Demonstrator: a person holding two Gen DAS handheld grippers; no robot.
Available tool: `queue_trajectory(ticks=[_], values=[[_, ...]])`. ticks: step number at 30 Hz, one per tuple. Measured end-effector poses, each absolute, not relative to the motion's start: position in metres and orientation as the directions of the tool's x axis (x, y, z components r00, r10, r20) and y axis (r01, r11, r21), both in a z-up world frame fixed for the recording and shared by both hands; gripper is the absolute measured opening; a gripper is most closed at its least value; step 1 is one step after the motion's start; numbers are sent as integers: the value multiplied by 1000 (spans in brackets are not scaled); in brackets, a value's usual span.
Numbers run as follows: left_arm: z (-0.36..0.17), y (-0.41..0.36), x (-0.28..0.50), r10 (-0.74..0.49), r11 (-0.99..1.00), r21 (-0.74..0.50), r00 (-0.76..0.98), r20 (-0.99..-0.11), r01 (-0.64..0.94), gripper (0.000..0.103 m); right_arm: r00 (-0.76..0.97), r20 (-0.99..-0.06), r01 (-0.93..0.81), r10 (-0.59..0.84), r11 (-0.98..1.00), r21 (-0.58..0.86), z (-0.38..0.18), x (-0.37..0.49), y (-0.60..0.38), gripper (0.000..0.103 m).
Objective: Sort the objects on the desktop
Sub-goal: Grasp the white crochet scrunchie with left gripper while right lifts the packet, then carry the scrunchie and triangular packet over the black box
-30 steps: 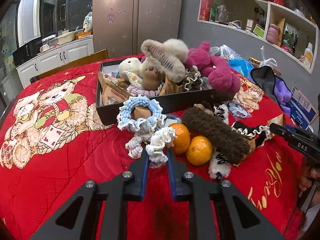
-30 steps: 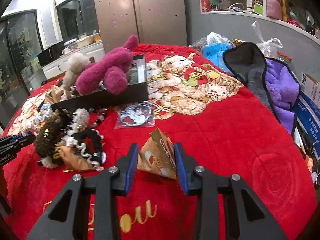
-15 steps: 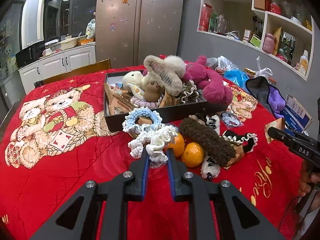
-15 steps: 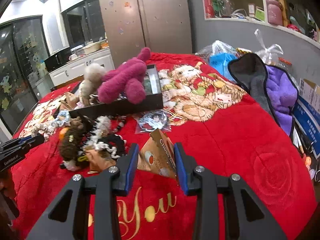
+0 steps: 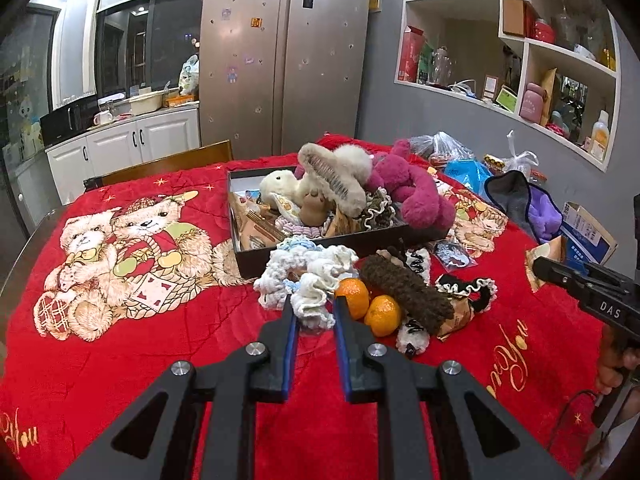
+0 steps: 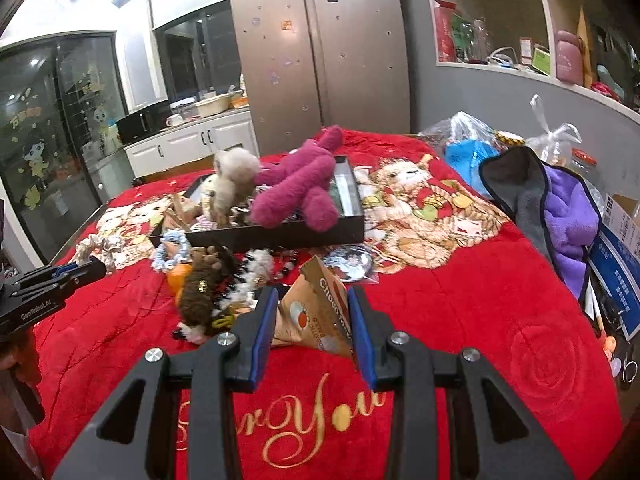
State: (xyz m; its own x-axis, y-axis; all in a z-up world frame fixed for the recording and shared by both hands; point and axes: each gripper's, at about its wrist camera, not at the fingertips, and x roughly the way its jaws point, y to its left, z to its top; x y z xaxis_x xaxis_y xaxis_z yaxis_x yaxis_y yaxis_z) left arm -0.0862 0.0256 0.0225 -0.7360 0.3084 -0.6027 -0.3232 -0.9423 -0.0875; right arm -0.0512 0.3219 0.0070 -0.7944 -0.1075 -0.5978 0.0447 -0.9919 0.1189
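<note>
pinching a white scrunchie (image 5: 316, 280) in left gripper (image 5: 313, 312) jaws beside two oranges (image 5: 368, 304); right gripper (image 6: 313, 312) jaws clamping a brown snack packet (image 6: 320, 308), dark box (image 6: 280, 236) behind.

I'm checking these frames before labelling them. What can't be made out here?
- Left wrist view: the base of the white scrunchie is hidden behind the left gripper.
- Right wrist view: the snack packet print is too blurred to read; the right gripper covers its edges.
- Both views: the black box floor is buried under toys.

Steel fridge (image 5: 284, 60), white cabinets (image 5: 132, 144)
</note>
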Motion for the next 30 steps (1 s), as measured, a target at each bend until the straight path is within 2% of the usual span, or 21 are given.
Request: queue_trajectory(ticks=[19, 30], values=[[54, 28, -94, 310, -937, -49, -754, -579, -347, 17, -798, -553, 184, -239, -971, 154, 40, -76, 284, 37], [72, 44, -131, 353, -917, -55, -736, -578, -396, 17, -771, -552, 273, -317, -948, 163, 64, -119, 249, 37]])
